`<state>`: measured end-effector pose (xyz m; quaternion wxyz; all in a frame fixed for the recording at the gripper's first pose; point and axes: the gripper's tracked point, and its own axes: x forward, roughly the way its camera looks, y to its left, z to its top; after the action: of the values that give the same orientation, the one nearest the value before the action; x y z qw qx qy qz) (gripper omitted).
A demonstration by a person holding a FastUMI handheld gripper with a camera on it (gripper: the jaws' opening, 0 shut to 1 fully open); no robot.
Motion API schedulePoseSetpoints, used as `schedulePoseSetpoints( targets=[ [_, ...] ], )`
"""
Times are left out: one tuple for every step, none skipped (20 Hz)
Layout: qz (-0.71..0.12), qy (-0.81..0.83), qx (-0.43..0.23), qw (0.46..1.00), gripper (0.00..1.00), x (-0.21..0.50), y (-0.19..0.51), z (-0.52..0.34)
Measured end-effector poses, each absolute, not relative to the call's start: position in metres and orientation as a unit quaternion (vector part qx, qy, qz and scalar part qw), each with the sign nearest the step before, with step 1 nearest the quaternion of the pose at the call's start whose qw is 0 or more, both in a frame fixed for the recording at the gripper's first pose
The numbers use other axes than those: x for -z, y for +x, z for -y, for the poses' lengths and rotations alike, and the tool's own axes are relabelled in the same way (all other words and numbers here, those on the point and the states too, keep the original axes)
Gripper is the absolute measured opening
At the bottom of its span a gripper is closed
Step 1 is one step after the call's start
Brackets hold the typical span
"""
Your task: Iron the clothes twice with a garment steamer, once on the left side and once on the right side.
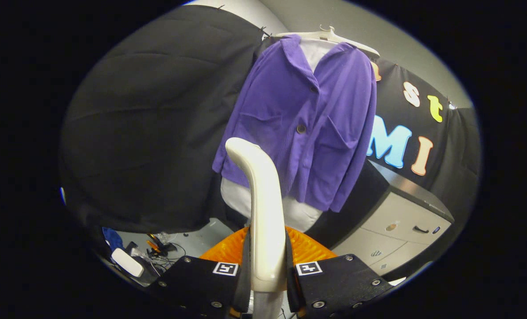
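Booth wall of black cloth behind scene. Gripper fingers pressed on both sides of garment steamer handle, steamer upright between them. Orange ribbed object just beyond fingers. Purple jacket on white hanger beyond steamer head, not touching it; white garment under jacket. Grey drawer cabinet beside jacket.

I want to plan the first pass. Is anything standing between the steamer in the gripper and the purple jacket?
Nothing visible does. The gripper is shut on the steamer, whose head rises just ahead of the fingers toward the jacket on its hanger. The cabinet stands off to one side.
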<state>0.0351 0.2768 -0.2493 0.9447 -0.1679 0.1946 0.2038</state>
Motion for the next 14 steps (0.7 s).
schedulePoseSetpoints(
  targets=[
    [-0.185, -0.162, -0.209, 0.946, 0.33, 0.234, 0.044, -0.286],
    [-0.174, -0.159, -0.212, 0.949, 0.33, 0.216, 0.053, -0.293],
    [-0.158, -0.157, -0.211, 0.952, 0.33, 0.197, 0.063, -0.298],
    [-0.141, -0.155, -0.209, 0.955, 0.33, 0.177, 0.074, -0.301],
    [-0.122, -0.150, -0.207, 0.959, 0.33, 0.158, 0.082, -0.306],
    [-0.104, -0.144, -0.207, 0.962, 0.33, 0.139, 0.089, -0.312],
    [-0.087, -0.132, -0.210, 0.965, 0.33, 0.119, 0.095, -0.318],
    [-0.070, -0.119, -0.214, 0.967, 0.33, 0.102, 0.103, -0.324],
    [-0.050, -0.115, -0.214, 0.969, 0.33, 0.081, 0.108, -0.330],
    [-0.028, -0.117, -0.212, 0.970, 0.33, 0.058, 0.112, -0.333],
    [-0.006, -0.117, -0.209, 0.971, 0.33, 0.036, 0.116, -0.337],
    [0.017, -0.114, -0.205, 0.972, 0.33, 0.017, 0.123, -0.341],
    [0.037, -0.112, -0.201, 0.973, 0.33, -0.001, 0.128, -0.345],
    [0.055, -0.110, -0.195, 0.973, 0.33, -0.016, 0.135, -0.350]
  ],
)
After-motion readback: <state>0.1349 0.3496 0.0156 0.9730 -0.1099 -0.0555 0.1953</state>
